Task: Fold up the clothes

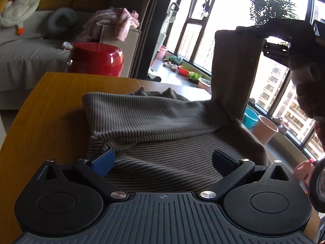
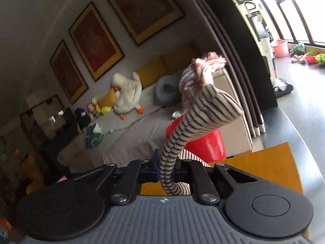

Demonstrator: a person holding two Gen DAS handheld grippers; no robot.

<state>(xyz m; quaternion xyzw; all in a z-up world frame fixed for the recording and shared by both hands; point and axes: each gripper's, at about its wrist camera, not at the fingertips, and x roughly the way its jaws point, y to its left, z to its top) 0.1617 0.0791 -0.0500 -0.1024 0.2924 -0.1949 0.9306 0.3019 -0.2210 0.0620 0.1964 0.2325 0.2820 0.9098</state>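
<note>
One wooden table (image 1: 50,109), one striped sweater (image 1: 154,122), two grippers.

On the table: the sweater, big and soft, tan with thin dark stripes, lying mostly flat with bumps and folds. One sleeve (image 1: 233,67) lifted straight up from the right side, well above the table.

Behind the table: one grey sofa (image 1: 24,55), one red stool (image 1: 97,59), one white toy goose (image 1: 20,6), one heap of pink clothes (image 1: 117,20).

Only in the left wrist view: the whole sweater body, big windows (image 1: 203,30), and the right gripper (image 1: 270,30) seen from outside, up high at the sleeve's top edge.

Only in the right wrist view: three red pictures (image 2: 93,40) on the wall, and the sleeve end (image 2: 203,109) poking up and flopping over past the fingers.

Left gripper (image 1: 162,160): wide open, holding nothing, low over the sweater's near edge, blue pad (image 1: 103,161) close to a fold.

Right gripper (image 2: 167,167): squeezed tight on the sleeve, cloth pinched between both fingers.
</note>
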